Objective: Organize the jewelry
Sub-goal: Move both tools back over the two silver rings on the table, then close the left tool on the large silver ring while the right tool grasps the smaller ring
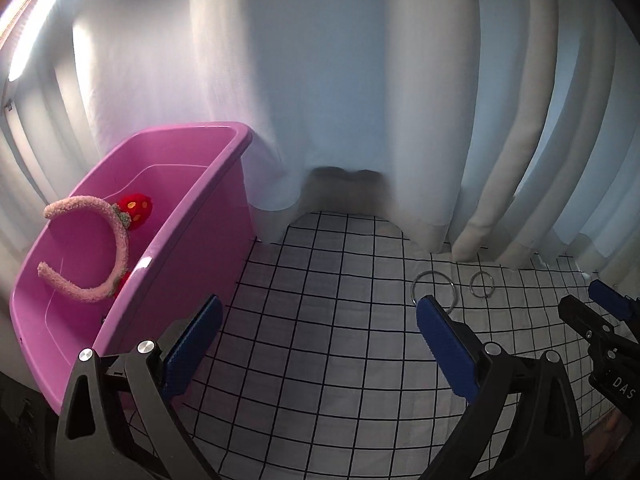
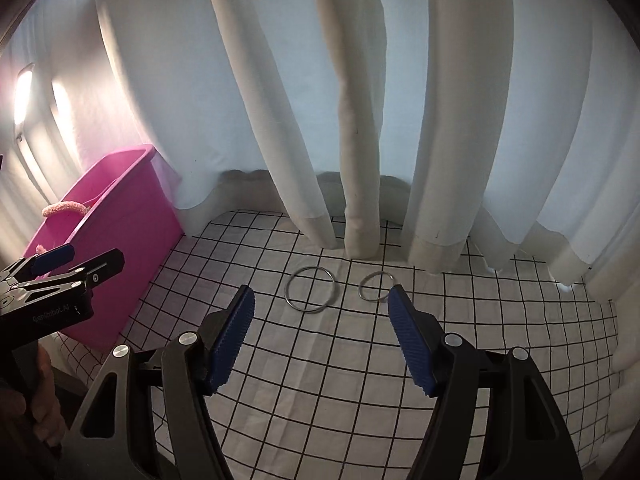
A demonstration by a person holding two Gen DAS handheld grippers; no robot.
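- Nearest the lens in the left wrist view, the left gripper [image 1: 318, 314] has its blue pads spread wide with nothing between them, only checked cloth [image 1: 320, 340] below.
- In the right wrist view the right gripper [image 2: 322, 304] likewise stands spread and empty.
- The large ring [image 2: 310, 289] lies flat on the cloth at about 11 o'clock from the right gripper's tips; the small ring [image 2: 376, 286] lies just beside it, at about 1 o'clock, apart from it.
- The pink tub [image 1: 192, 240] stands at 9 o'clock of the left gripper, holding a fuzzy pink headband [image 1: 116, 236] and a red strawberry plush [image 1: 138, 206].
- White curtains [image 2: 360, 120] hang at 12 o'clock, their hems resting on the cloth.
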